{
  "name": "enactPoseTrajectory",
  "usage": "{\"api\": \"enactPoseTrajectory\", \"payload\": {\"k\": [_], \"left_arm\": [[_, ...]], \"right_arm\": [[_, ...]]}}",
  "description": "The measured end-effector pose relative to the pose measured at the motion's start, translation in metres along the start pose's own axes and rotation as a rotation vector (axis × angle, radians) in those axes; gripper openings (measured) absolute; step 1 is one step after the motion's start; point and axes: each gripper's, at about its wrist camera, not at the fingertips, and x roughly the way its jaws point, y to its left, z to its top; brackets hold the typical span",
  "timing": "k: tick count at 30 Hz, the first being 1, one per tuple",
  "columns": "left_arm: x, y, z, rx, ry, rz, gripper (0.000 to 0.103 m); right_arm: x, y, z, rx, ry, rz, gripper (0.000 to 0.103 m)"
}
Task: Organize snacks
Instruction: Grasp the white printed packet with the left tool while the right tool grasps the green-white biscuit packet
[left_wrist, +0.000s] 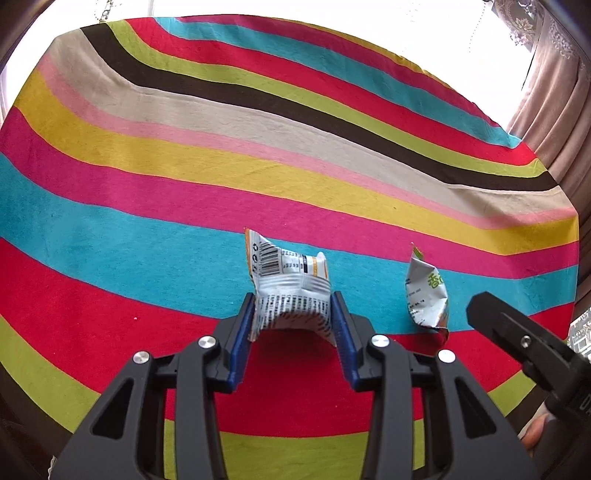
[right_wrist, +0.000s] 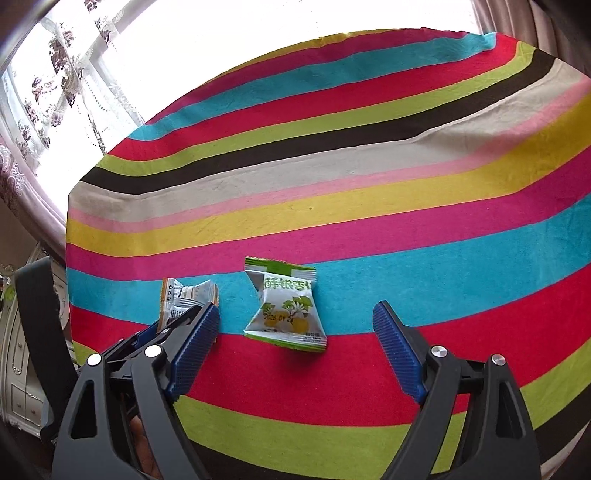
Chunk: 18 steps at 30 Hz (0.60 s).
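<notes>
Your left gripper (left_wrist: 293, 314) is closed on the silver and orange snack packet (left_wrist: 288, 291): both blue pads (left_wrist: 341, 325) press its sides, and the packet bends between them, with the barcode end pointing away from you. It seems to be lifted a little above the surface (left_wrist: 258, 122), but from this angle it is difficult to be sure.

Your right gripper (right_wrist: 295, 332) is wide, with nothing between the fingers. The green and silver snack packet (right_wrist: 286, 306) lies flat on the striped cloth just ahead of it, on the border of the turquoise and red stripes, not touching either pad. In the right wrist view the silver and orange packet is to the left of the green one, near but apart, partly hidden behind the left gripper.

A curtain (left_wrist: 546, 85) hangs beyond the far right edge of the surface.
</notes>
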Motion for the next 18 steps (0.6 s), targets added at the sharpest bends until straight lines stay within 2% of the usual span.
{"api": "enactPoseTrajectory", "payload": {"k": [7, 11, 17, 18], "left_arm": [[-0.004, 0.008, 0.000, -0.038, -0.013, 0.007, 0.040], [-0.004, 0.010, -0.001, -0.041, -0.015, 0.009, 0.040], [-0.005, 0.010, -0.003, -0.035, -0.018, 0.018, 0.040], [-0.005, 0.010, -0.003, -0.032, -0.018, 0.018, 0.040]], "right_arm": [[0.026, 0.010, 0.002, -0.021, 0.038, -0.008, 0.081], [0.039, 0.012, 0.004, -0.025, 0.057, -0.014, 0.072], [0.047, 0.017, 0.002, -0.076, 0.074, -0.056, 0.048], [0.047, 0.018, 0.001, -0.079, 0.075, -0.055, 0.047]]}}
